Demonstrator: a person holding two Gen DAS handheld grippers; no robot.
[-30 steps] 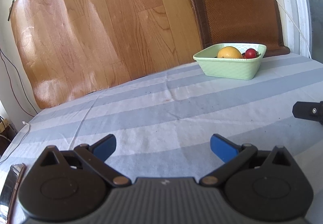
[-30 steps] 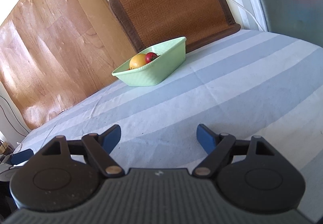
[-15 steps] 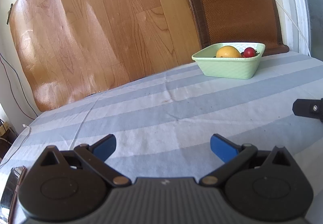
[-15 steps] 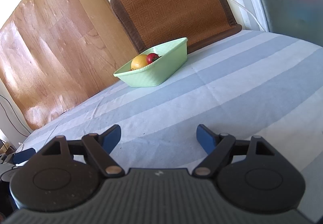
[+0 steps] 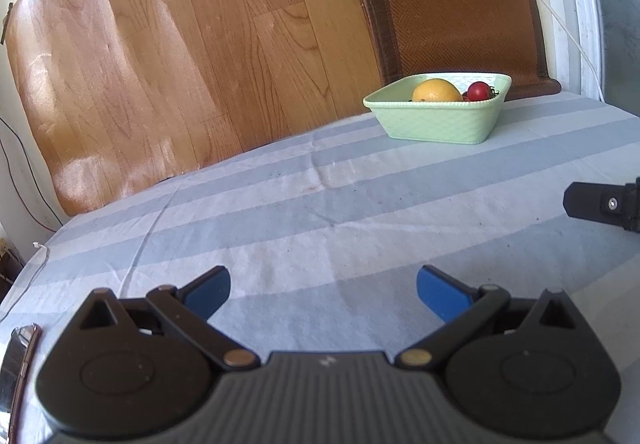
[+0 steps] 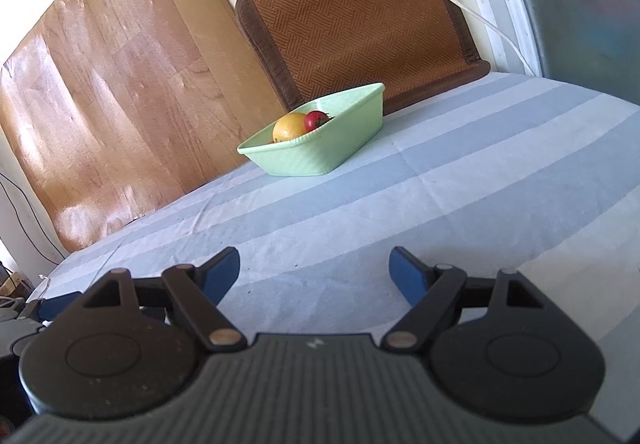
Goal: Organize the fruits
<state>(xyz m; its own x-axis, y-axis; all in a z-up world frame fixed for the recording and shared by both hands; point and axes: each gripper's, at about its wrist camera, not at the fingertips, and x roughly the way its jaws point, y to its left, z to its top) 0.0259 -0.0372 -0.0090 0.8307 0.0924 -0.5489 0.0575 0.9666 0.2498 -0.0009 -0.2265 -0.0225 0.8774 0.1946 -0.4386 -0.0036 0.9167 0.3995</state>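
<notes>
Two fruits, an orange (image 5: 437, 90) and a small red one (image 5: 480, 91), sit side by side in a pale green basket (image 5: 436, 120) at the far side of the striped-cloth surface (image 5: 320, 212), near a woven mat (image 5: 456, 8) propped against the wall. Left tool (image 5: 323, 290): blue pads spread wide, nothing between, well short of the basket. Right tool (image 6: 315, 271): likewise wide and empty, over bare cloth. Wood-grain sheet (image 5: 180, 56) leans behind the surface.
</notes>
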